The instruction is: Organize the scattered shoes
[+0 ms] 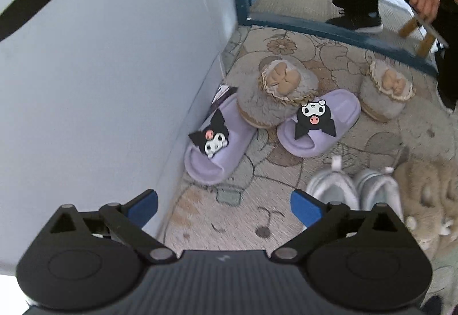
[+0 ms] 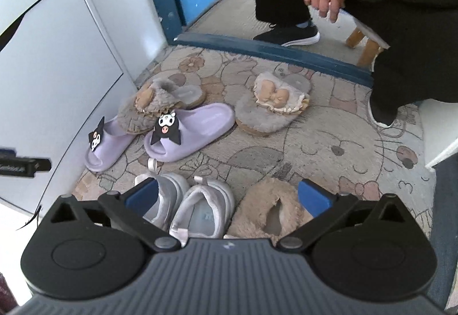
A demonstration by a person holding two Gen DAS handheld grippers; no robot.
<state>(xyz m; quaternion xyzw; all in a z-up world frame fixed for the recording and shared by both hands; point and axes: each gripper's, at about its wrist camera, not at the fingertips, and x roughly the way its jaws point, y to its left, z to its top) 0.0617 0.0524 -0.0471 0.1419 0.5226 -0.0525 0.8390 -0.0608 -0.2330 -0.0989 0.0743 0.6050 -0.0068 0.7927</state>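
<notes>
Cartoon-print rug [image 2: 329, 143] by a doorway carried the shoes: white sneakers [image 2: 186, 200] paired beside a beige fuzzy slipper [image 2: 266, 209], but one grey bow slipper [image 2: 160, 103] lay across the purple slides [image 2: 189, 132], its mate [image 2: 269, 109] apart; left tool [image 1: 223, 204] and right tool [image 2: 229, 197] both gaped empty

Lilac slides [image 2: 187, 133], grey fluffy slippers [image 2: 269, 112], silver-white sneakers [image 2: 200, 206], beige cartoon-patterned rug [image 2: 329, 149]

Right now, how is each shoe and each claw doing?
Left claw: open, empty.
Right claw: open, empty.
Purple slippers: flat on the rug, apart.
Grey bow slipper: lying across both purple slippers.
Other grey bow slipper: alone on the rug.
White sneakers: upright, side by side.
</notes>
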